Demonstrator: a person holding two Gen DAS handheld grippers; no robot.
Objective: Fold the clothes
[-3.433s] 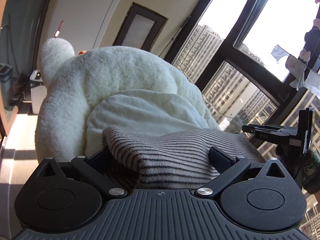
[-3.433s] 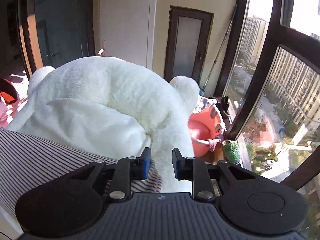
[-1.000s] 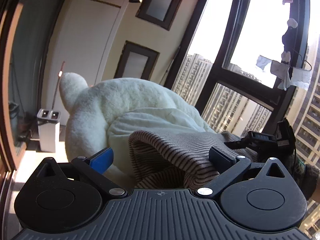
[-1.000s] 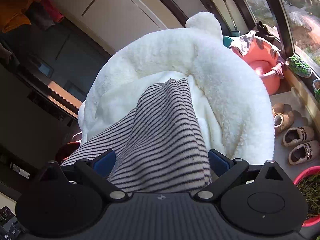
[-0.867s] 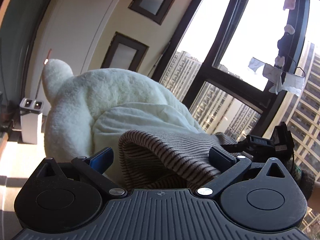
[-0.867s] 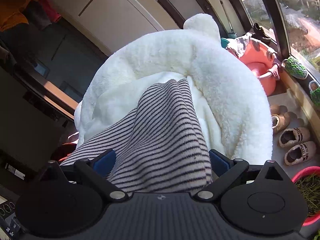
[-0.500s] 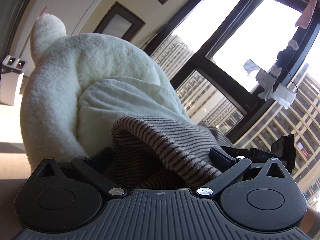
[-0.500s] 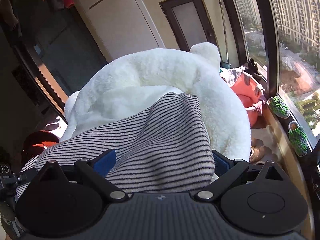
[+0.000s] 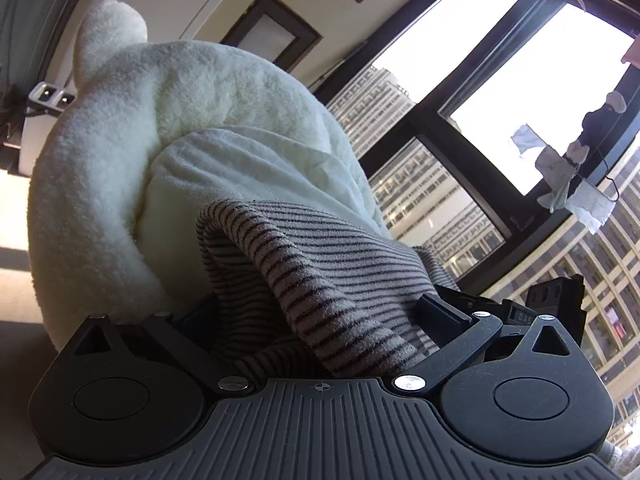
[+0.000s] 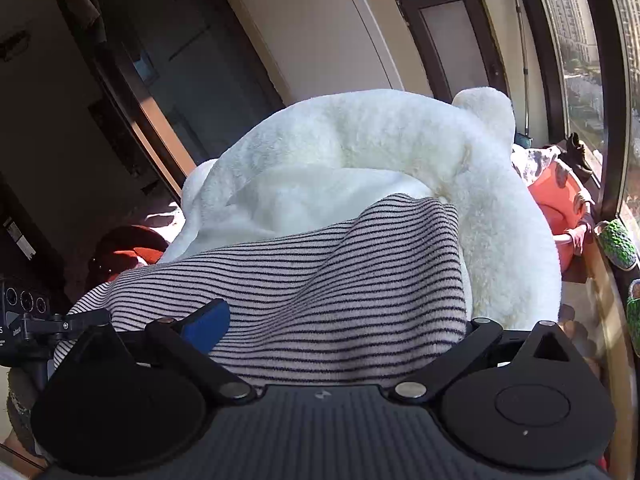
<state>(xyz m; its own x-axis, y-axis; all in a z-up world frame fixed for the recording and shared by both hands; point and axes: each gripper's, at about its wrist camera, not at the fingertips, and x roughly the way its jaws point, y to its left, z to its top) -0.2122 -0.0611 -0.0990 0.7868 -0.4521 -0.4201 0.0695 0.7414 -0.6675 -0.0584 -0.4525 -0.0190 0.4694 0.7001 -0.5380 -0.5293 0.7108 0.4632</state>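
Note:
A cream garment with thin dark stripes (image 9: 320, 256) (image 10: 320, 280) lies folded over on a big white plush seat (image 9: 168, 96) (image 10: 380, 140). My left gripper (image 9: 320, 312) is open wide, and a rolled fold of the garment bulges between its fingers (image 9: 440, 308). My right gripper (image 10: 340, 324) is also open wide, with the flat striped cloth lying between its blue pad (image 10: 208, 320) and the far finger. Each gripper shows at the edge of the other's view: the right gripper (image 9: 552, 300), the left gripper (image 10: 40, 324).
Tall windows (image 9: 460, 72) run along one side, with laundry (image 9: 572, 184) hanging there. An orange tub (image 10: 560, 208) and green slippers (image 10: 616, 240) sit by the sill. A white box (image 9: 44, 120) stands past the seat, and a red object (image 10: 128, 248) lies on the floor.
The right gripper, nearly shut on the garment's edge 3.4 s ago, now stands wide open over the cloth. Both views have tilted; the left gripper has sunk closer to the fold.

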